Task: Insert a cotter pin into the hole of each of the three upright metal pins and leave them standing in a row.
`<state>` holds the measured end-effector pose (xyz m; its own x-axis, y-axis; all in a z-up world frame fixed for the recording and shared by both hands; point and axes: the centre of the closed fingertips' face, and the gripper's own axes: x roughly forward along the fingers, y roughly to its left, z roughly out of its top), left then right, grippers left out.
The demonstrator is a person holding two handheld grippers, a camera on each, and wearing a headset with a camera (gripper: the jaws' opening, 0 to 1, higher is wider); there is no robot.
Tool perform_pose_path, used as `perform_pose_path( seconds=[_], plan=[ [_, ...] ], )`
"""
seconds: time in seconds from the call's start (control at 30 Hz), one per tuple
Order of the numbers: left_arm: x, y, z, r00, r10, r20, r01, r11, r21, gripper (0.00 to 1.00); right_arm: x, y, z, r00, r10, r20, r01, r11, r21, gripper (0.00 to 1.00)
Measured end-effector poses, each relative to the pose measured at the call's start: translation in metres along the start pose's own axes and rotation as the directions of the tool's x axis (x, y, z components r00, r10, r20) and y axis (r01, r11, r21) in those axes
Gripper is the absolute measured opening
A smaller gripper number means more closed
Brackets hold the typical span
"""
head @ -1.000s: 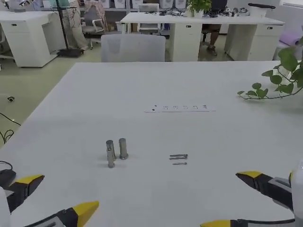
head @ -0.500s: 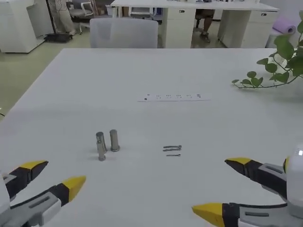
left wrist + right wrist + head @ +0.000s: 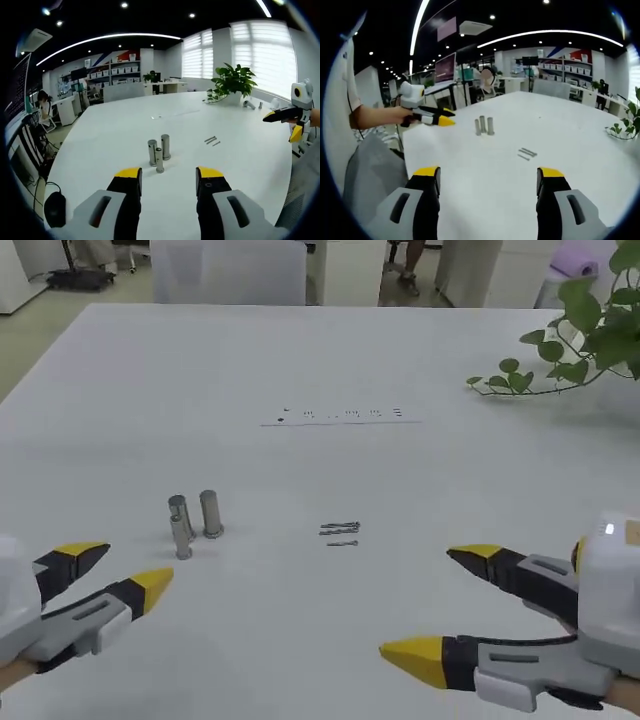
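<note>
Now the left gripper and right gripper hover, jaws apart, empty, nearer than the pins and cotter pins.

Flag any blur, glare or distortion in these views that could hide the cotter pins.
Head view: even, soft light, faint shadows; the cotter pins are tiny and slightly soft. Left gripper view: fisheye bends the table edge, the windows are blown out, the metal pins are sharp. Right gripper view: same fisheye curve, the ceiling light strip flares, no glare on the table.
</note>
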<state>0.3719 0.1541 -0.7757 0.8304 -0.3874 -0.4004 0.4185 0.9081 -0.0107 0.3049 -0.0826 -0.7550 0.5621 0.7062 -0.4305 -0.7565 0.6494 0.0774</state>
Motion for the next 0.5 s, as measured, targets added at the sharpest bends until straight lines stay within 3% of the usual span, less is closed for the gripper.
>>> perform_pose_path(
  seconds=[0.5],
  plan=[
    [0.044, 0.011, -0.005, 0.9997, -0.003, -0.023, 0.003, 1.0, 0.021, 0.36, 0.007, 0.004, 0.0, 0.9993, 0.034, -0.018, -0.035, 0.999, -0.009, 0.8]
  ],
)
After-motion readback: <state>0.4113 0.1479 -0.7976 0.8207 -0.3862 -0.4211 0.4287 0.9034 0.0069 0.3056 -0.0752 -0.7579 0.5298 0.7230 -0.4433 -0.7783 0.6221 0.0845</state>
